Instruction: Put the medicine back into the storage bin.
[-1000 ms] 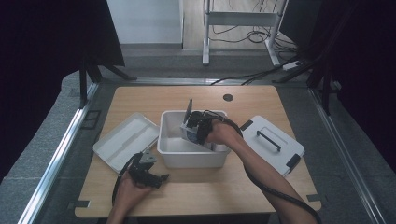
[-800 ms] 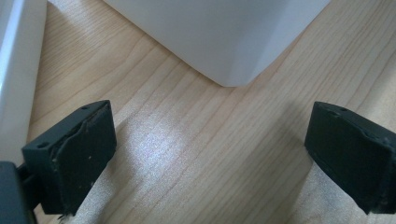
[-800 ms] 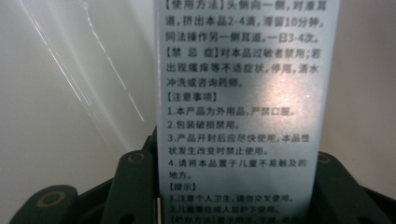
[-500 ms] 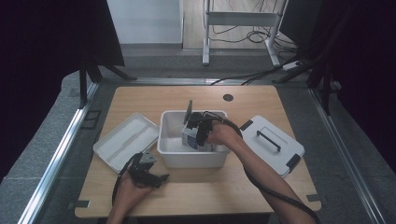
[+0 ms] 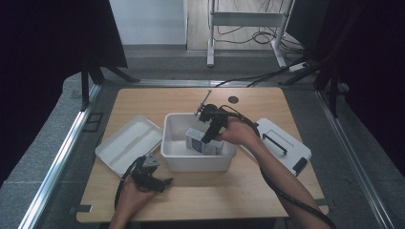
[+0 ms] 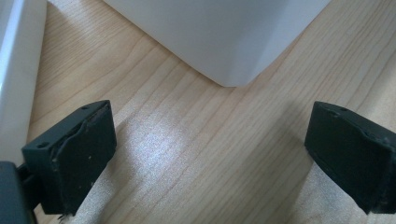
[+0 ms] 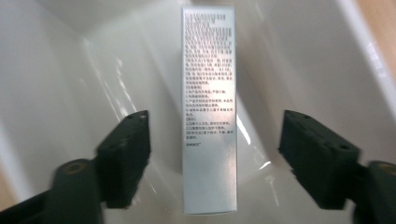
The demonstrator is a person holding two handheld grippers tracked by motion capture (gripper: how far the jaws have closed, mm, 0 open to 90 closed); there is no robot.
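A white plastic bin (image 5: 174,153) stands mid-table. Inside it a silver-white printed box (image 5: 197,140) lies on edge; its narrow text face (image 7: 208,112) runs up the right gripper view. My right gripper (image 5: 207,138) reaches down into the bin, open, jaws on either side of the box with gaps on both sides (image 7: 215,163). My left gripper (image 5: 160,182) rests low on the table in front of the bin's near-left corner, open and empty (image 6: 210,163). The bin's corner (image 6: 229,46) sits just ahead of it.
A white tray-like lid (image 5: 128,143) lies left of the bin, its edge (image 6: 14,70) beside my left jaw. A white lidded case with a dark handle (image 5: 282,143) lies to the right. A small dark hole (image 5: 233,99) marks the table's far side.
The right gripper has shifted slightly within the bin over the box. The left hand and gripper have stayed in place.
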